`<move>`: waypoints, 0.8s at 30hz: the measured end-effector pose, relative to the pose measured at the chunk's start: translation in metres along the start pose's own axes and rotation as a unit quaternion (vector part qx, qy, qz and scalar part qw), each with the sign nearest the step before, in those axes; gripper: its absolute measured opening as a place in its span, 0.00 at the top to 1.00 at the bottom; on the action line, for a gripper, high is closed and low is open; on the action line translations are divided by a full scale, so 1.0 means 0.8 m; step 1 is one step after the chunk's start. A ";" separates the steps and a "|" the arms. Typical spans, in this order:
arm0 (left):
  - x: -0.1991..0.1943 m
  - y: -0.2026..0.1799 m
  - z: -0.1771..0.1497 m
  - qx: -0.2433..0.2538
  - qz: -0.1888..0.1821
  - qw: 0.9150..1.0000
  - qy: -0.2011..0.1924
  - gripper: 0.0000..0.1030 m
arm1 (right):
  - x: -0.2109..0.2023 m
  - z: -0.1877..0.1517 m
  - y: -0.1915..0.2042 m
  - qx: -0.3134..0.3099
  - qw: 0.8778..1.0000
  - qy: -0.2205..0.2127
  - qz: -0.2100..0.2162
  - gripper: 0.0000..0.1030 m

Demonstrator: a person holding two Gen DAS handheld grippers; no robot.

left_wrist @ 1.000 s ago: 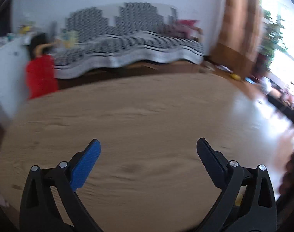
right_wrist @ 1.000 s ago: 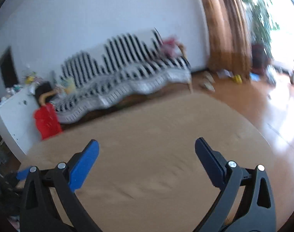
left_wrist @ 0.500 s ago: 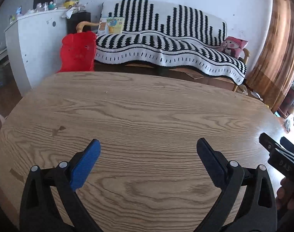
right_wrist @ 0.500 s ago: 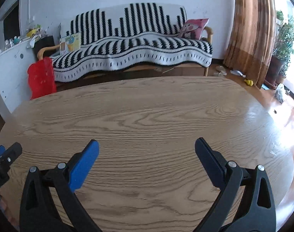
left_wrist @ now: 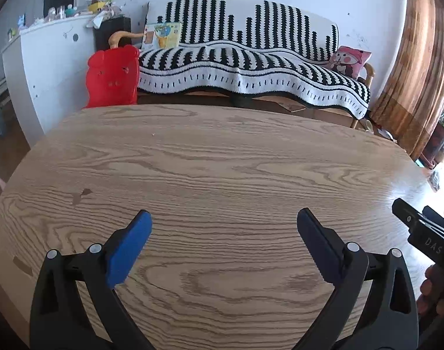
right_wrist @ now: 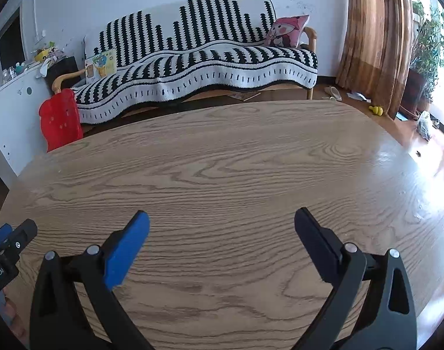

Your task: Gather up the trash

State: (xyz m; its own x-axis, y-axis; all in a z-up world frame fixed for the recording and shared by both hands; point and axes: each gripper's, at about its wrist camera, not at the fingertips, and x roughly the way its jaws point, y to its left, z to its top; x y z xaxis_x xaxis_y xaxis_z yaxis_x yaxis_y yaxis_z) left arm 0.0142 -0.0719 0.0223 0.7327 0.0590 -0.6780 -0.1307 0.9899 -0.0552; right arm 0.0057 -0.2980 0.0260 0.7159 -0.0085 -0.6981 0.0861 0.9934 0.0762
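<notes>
The left gripper (left_wrist: 223,224) and right gripper (right_wrist: 222,224) are both hovering side by side over the wooden table (left_wrist: 222,157), each with its jaws spread wide and gripping nothing; no trash is showing on the tabletop, and a striped sofa (right_wrist: 198,58) is standing beyond it

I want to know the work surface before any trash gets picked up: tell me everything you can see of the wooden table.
The wooden table has a light oak-look top with bold dark grain running across it, and its far edge and corners look rounded. It lies flat and level, glossy where window light glares on its right side. A few small dark marks and a pale speck show on its left part. Both grippers, left and right, hang open over its near part. Nothing is seen lying on it. Its legs are hidden.
</notes>
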 end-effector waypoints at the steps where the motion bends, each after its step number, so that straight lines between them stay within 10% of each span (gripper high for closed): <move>1: -0.002 -0.001 0.000 0.003 0.002 1.000 -0.003 0.06 | -0.001 0.000 0.000 0.000 1.000 0.000 -0.001 0.07; 24: -0.008 -0.015 -0.007 0.011 0.001 1.000 -0.005 0.06 | -0.003 -0.010 -0.001 0.001 1.000 0.018 -0.006 0.07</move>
State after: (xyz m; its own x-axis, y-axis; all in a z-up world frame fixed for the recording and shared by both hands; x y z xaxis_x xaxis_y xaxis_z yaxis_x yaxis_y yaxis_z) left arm 0.0072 -0.0851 0.0233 0.7386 0.0628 -0.6713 -0.1181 0.9923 -0.0371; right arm -0.0021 -0.2978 0.0219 0.6891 -0.0161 -0.7245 0.0956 0.9930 0.0689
